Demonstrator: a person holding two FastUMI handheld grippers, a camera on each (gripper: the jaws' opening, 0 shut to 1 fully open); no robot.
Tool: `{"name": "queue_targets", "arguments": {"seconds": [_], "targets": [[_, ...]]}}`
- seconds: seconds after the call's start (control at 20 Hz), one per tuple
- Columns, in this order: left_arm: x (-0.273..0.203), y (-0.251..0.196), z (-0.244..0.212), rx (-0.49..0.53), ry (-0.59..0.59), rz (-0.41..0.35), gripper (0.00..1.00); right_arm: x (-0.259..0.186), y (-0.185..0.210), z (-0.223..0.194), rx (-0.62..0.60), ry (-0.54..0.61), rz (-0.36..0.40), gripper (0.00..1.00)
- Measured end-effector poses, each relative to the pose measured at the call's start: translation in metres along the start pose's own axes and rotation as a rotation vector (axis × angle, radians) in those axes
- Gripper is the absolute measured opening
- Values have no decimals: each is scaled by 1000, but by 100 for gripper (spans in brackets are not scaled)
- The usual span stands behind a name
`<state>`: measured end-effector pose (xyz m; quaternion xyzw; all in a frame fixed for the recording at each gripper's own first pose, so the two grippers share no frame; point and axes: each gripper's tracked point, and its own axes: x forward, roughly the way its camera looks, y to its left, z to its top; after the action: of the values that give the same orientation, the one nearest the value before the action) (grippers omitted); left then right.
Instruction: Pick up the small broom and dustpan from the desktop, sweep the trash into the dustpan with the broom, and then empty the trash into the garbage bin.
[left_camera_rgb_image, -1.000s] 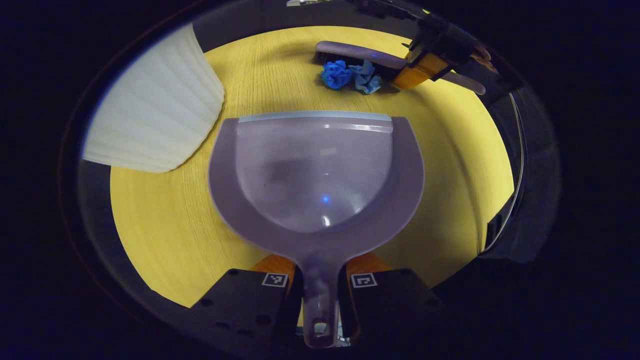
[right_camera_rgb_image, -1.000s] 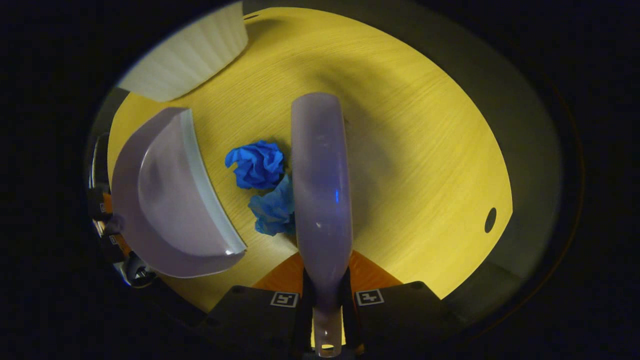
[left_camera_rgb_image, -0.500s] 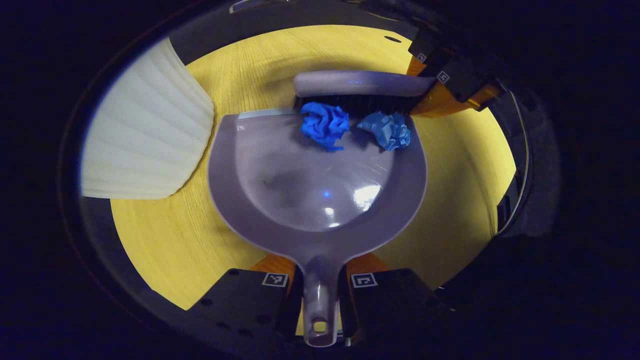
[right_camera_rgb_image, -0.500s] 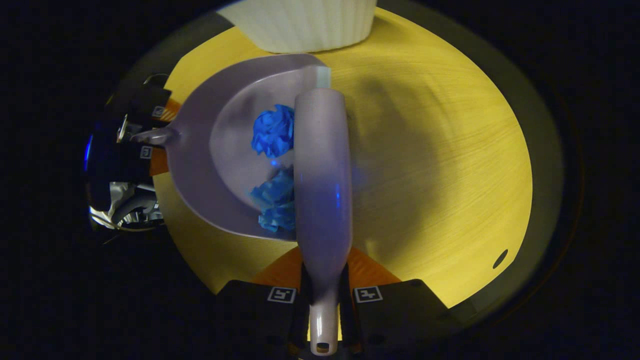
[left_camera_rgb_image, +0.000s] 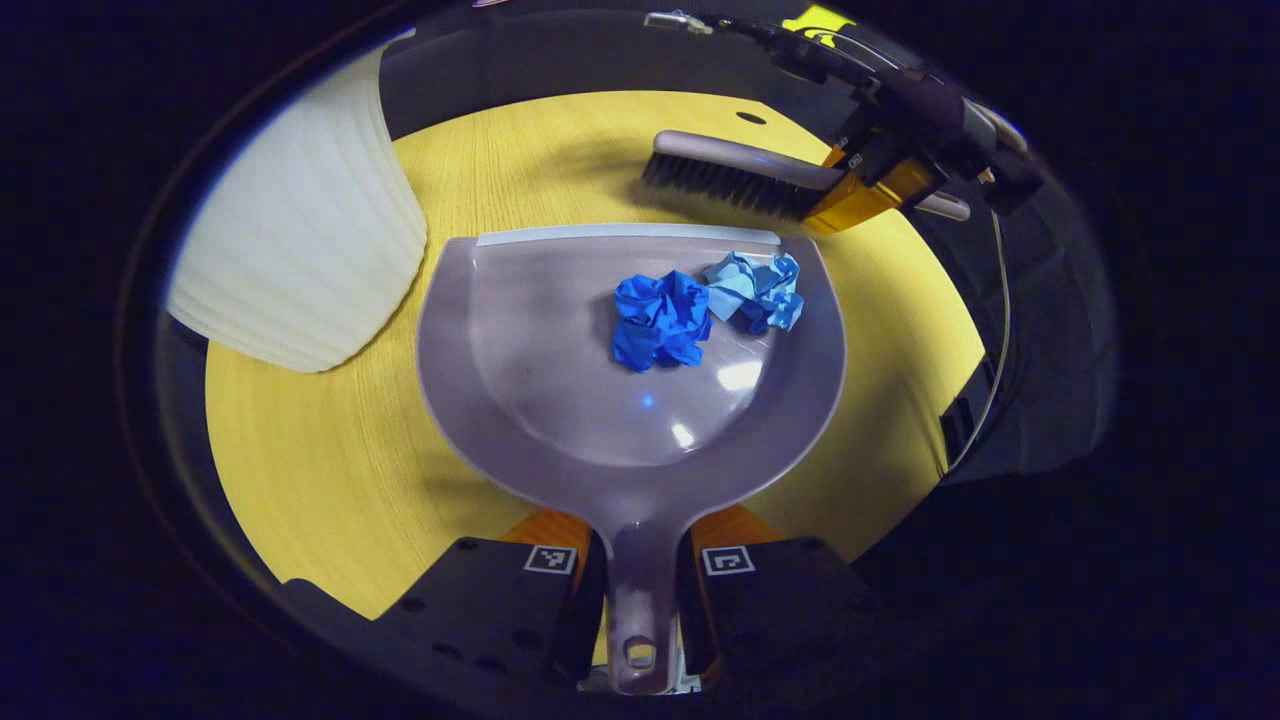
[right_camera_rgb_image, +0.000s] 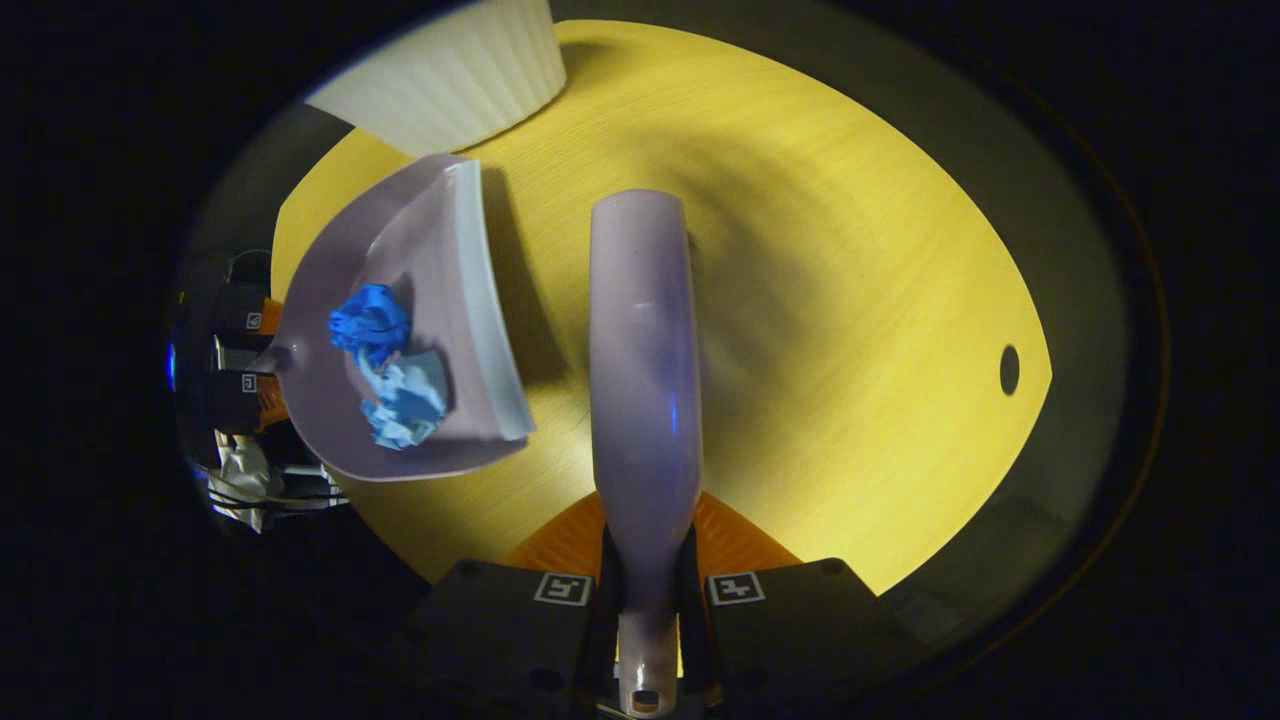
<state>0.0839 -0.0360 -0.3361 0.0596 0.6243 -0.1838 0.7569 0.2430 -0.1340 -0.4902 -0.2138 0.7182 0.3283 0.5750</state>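
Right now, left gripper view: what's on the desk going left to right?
White ribbed bin → dustpan → dark blue paper wad → light blue paper wad → right gripper, clamped on the broom handle.

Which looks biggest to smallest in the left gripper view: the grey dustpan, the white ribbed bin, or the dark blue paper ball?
1. Grey plastic dustpan, though it sits nearest the camera.
2. White ribbed bin, partly cut off.
3. Dark blue crumpled paper ball.

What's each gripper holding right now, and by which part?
Left gripper is shut on the dustpan, gripping its handle stem. Right gripper is shut on the small broom, gripping the narrow end of its handle.
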Motion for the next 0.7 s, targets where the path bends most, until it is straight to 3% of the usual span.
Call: {"name": "queue_targets", "arguments": {"seconds": [0.2,0.45,0.7], "targets": [[10,3,-3,-28,-90,-54,29,9,-10,-10,93,-31,9,28],[6,-11,2,-140,-189,-11,30,19,-10,-20,230,-102,73,28],[-31,18,53,-153,-311,184,29,27,-8,-28,312,-155,117,28]]}}
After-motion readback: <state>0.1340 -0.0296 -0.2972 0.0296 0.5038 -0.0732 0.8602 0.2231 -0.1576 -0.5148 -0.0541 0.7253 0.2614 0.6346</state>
